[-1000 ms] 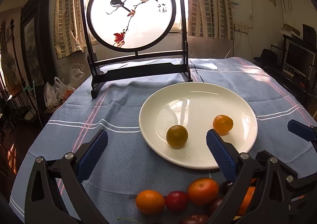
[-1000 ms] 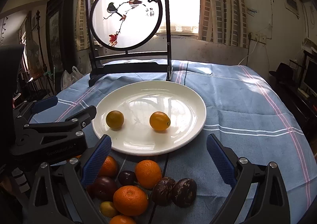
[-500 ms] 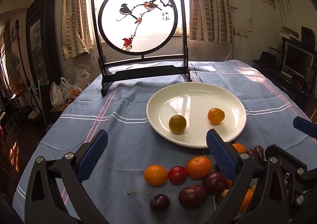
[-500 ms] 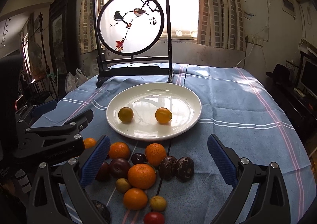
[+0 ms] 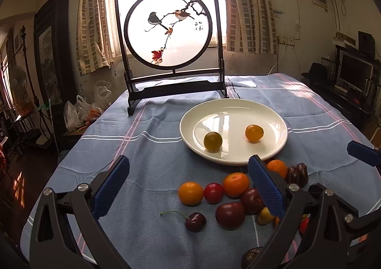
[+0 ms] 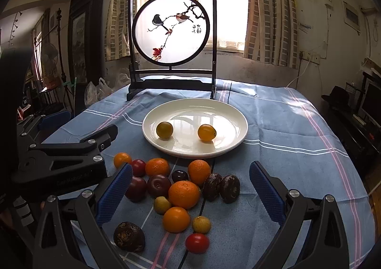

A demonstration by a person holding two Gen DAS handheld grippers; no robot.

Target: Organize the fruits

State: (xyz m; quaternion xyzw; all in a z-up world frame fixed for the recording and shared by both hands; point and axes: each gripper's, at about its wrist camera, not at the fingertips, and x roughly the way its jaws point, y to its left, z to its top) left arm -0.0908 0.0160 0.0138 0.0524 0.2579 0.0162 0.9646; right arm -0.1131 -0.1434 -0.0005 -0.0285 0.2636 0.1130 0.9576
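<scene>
Fingers of both grippers are spread wide and hold nothing. The left gripper fills the bottom of its frame, blue pads parted over the desk; the right gripper does the same in its own view, with the fruit pile showing between its pads.

A white plate sits at the middle of the right view on a blue striped cloth covering the desk. Two small fruits rest on it, apart from each other: a greenish-yellow one toward the left and an orange one toward the right.

Below the plate, in the lower middle of the frame, lies a loose pile of fruit on the cloth: several oranges, dark plums, small yellow fruits, red tomatoes, wrinkled dark fruits. In the left view a stemmed cherry lies at the near edge of the pile.

Behind the plate, at upper centre, stands a round bird-painted screen.

By this count the sorting looks barely begun: two pieces plated, well over a dozen left on the cloth.
</scene>
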